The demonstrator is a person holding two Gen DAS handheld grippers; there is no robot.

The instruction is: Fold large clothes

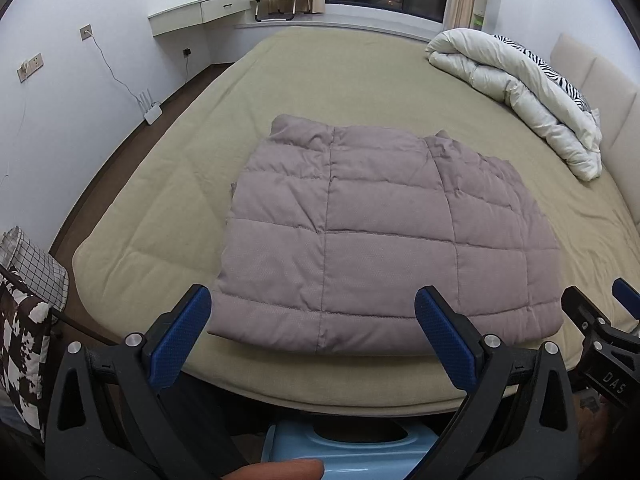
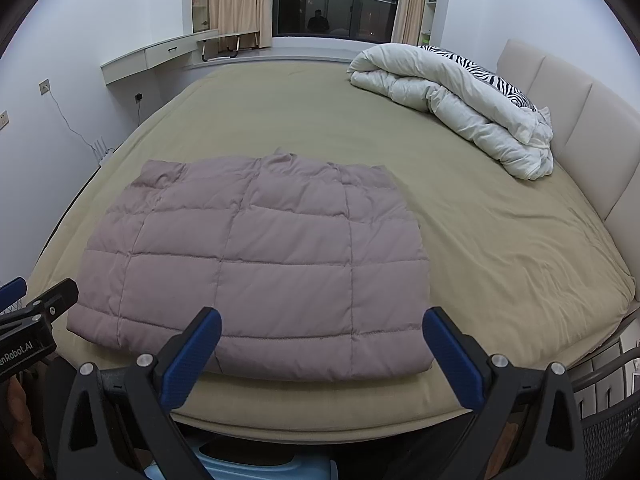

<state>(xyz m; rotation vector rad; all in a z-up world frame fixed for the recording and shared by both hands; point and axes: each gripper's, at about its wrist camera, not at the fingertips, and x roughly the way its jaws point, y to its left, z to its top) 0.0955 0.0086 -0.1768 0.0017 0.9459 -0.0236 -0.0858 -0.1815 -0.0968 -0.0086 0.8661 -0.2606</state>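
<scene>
A mauve quilted down jacket (image 1: 384,240) lies folded into a flat rectangle on the olive bed sheet (image 1: 320,80), near the bed's front edge. It also shows in the right wrist view (image 2: 260,264). My left gripper (image 1: 312,304) is open and empty, held just above and in front of the jacket's near edge. My right gripper (image 2: 322,324) is open and empty, also at the jacket's near edge, toward its right part. Each gripper shows at the side of the other's view: the right gripper (image 1: 600,320) and the left gripper (image 2: 32,304).
A rolled white duvet (image 2: 460,104) with a zebra-print pillow (image 2: 492,76) lies at the far right by the padded headboard (image 2: 568,108). A blue stool (image 1: 352,448) stands below the bed's front edge. Patterned cushions (image 1: 24,300) sit at left.
</scene>
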